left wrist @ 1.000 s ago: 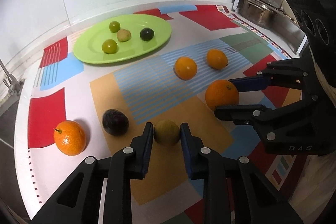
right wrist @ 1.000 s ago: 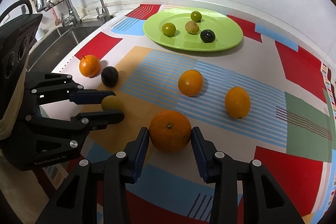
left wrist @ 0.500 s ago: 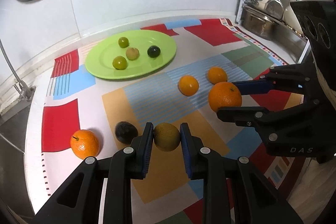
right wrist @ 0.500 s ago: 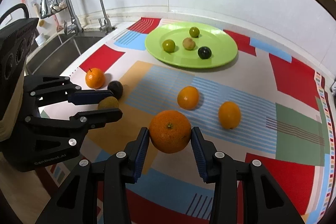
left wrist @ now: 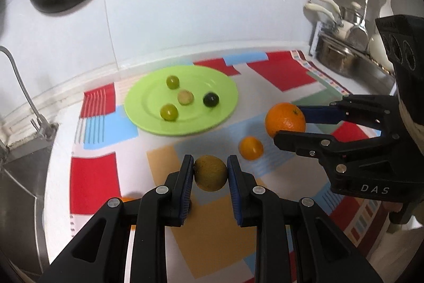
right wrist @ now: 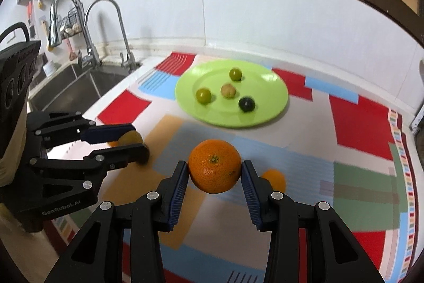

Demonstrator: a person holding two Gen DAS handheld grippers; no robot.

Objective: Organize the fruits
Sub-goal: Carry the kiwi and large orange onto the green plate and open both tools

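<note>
left tongs [left wrist: 210,173]: gripping brown fruit [left wrist: 210,173] | right tongs [right wrist: 214,166]: gripping orange [right wrist: 214,166] | green plate [right wrist: 270,110]: ahead of both, left nearer

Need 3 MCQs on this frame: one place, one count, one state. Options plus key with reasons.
1. Where is the green plate?
A. on the patterned mat, beyond both tools
B. in the sink
C. hanging on the wall

2. How many fruits lie on the plate?
A. two
B. four
C. six

3. What is the right tool doing?
A. standing open and empty
B. clamped on a large orange
C. clamped on a dark plum

Key:
1 A: the plate rests on the mat, past both sets of fingers.
2 B: two green, one tan and one dark fruit are on it.
3 B: the large orange sits pressed between its blue pads, clear of the mat; the left tool clamps a brownish-yellow fruit.
</note>
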